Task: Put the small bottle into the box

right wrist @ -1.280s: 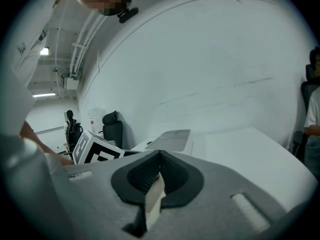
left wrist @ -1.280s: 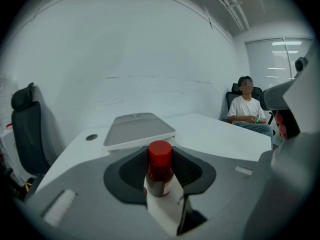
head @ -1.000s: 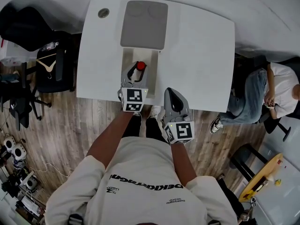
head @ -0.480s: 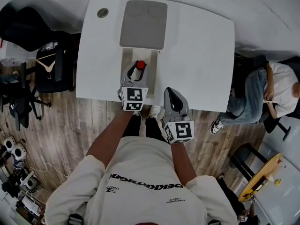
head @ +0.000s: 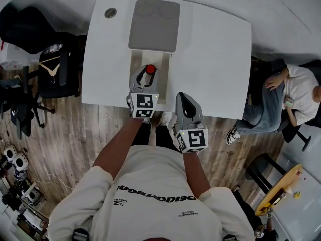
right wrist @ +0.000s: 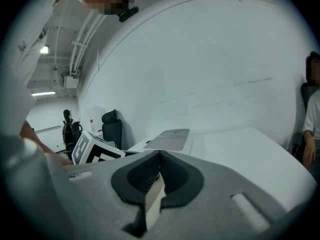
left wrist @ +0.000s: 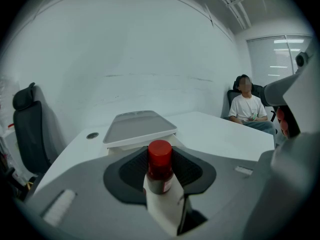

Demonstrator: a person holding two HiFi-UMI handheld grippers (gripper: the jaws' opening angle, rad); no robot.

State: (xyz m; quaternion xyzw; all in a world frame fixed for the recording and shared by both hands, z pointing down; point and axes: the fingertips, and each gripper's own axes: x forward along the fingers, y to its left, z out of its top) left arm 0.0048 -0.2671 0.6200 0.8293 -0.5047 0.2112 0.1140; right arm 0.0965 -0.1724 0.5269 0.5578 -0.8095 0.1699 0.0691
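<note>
**A:** Head view first: which step is this?

**B:** Placing, I'd judge. The left gripper (head: 146, 78) has the small bottle (head: 150, 70) between its jaws. They stand fairly wide, and the pads look to be pressing on its sides. It hangs over the near end of the open box (head: 136, 62) on the white table (head: 210, 59). The grey lid (head: 154, 26) is thrown back at 12 o'clock.

**A:** Is the bottle down on the box floor?

**B:** I can't tell. The left gripper view shows only the pale inside of the box below it.

**A:** Which way does it point?

**B:** Its long axis is roughly vertical, red cap (left wrist: 160, 151) up. From above, the cap leans slightly toward 1 o'clock.

**A:** And the next move?

**B:** Probably lower it until the base sits, spread the jaws, then draw back toward 6 o'clock without brushing it. A narrow upright bottle could tip.

**A:** And the other gripper?

**B:** The right gripper (head: 183, 98) sits at 4 o'clock of the left, at the table's near edge. Its jaws are together with nothing between them.
</note>
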